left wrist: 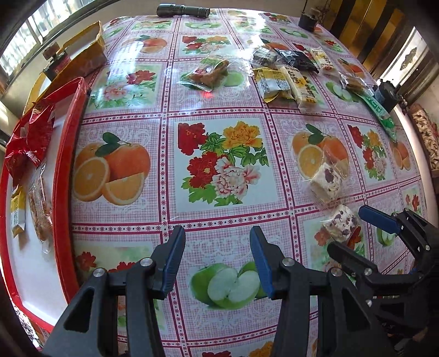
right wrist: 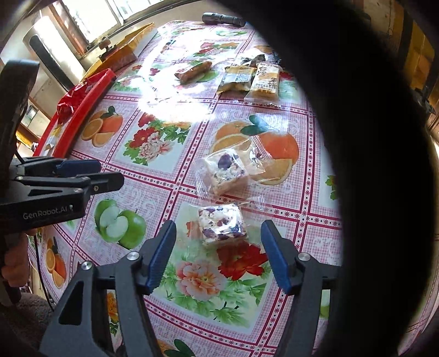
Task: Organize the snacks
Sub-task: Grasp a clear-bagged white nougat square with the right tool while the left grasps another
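Note:
My right gripper [right wrist: 218,223] points down at the flowered tablecloth [right wrist: 170,192], open. A clear-wrapped white nougat with purple bits [right wrist: 222,225] lies between its fingertips, with a gap on each side. A second nougat [right wrist: 227,170] lies just beyond it. In the left wrist view both nougats lie at the right, the nearer one [left wrist: 341,222] and the farther one [left wrist: 326,178], with the right gripper [left wrist: 362,236] around the nearer. My left gripper [left wrist: 216,229] hangs open over bare cloth with nothing between its fingers. A red tray [left wrist: 65,164] at the left holds a red packet [left wrist: 27,137] and a brittle bar [left wrist: 41,208].
Farther back lie a brown snack in clear wrap [left wrist: 205,74], yellow packets [left wrist: 274,82], a black packet [left wrist: 296,60] and a green packet [left wrist: 381,109]. A flashlight [left wrist: 182,11] and a yellow box [left wrist: 87,55] sit at the far edge. A dark blur [right wrist: 370,164] hides the right wrist view's right side.

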A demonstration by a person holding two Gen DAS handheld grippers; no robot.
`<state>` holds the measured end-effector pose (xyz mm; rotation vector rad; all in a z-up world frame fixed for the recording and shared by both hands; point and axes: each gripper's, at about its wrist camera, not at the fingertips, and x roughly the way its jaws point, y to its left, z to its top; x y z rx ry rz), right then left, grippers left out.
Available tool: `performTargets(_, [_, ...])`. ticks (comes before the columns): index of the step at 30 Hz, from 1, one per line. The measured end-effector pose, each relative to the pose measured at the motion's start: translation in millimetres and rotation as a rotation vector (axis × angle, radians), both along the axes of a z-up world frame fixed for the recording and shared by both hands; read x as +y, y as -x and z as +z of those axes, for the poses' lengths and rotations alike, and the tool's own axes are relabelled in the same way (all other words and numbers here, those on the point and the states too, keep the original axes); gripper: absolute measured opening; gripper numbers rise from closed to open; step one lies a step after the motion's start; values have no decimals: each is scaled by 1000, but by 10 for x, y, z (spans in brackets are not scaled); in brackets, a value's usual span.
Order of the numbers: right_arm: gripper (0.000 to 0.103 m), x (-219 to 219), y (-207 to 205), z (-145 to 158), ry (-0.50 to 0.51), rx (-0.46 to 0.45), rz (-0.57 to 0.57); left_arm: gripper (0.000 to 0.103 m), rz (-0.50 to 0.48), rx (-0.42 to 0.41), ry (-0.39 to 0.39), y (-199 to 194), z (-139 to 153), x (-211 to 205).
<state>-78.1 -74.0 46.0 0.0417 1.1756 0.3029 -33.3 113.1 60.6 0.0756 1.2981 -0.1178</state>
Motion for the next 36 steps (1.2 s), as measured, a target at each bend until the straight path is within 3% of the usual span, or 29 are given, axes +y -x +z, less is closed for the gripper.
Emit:
performTargets(8, [71, 132, -36, -83, 120, -49, 94, 49, -2, -13, 9, -106, 47, -73])
performTargets(11, [66, 61, -22, -98, 120, -58, 105, 49, -20, -21, 11, -160, 75, -140])
performTargets(15, [66, -121, 0, -63, 172, -63, 102, 49, -88, -26, 22, -247, 94, -347])
performTargets(19, [66, -366, -4, -48, 187, -43, 48, 49, -217, -34, 28, -299, 102, -721])
performTargets(23, [67, -525, 38, -24, 161, -32, -5, 49, -325, -13, 32, -363, 39, -1067])
performTargets(26, [67, -586, 85, -8, 134, -27, -28, 49, -376, -1, -9, -382, -49, -1237])
performTargets(33, [67, -709, 228, 65, 98, -30, -65, 49, -406, 38, -58, -506, -277, -1407])
performTargets(36, [67, -778, 275, 58, 56, 2, -95, 48, -386, 45, -19, -558, -307, -1407])
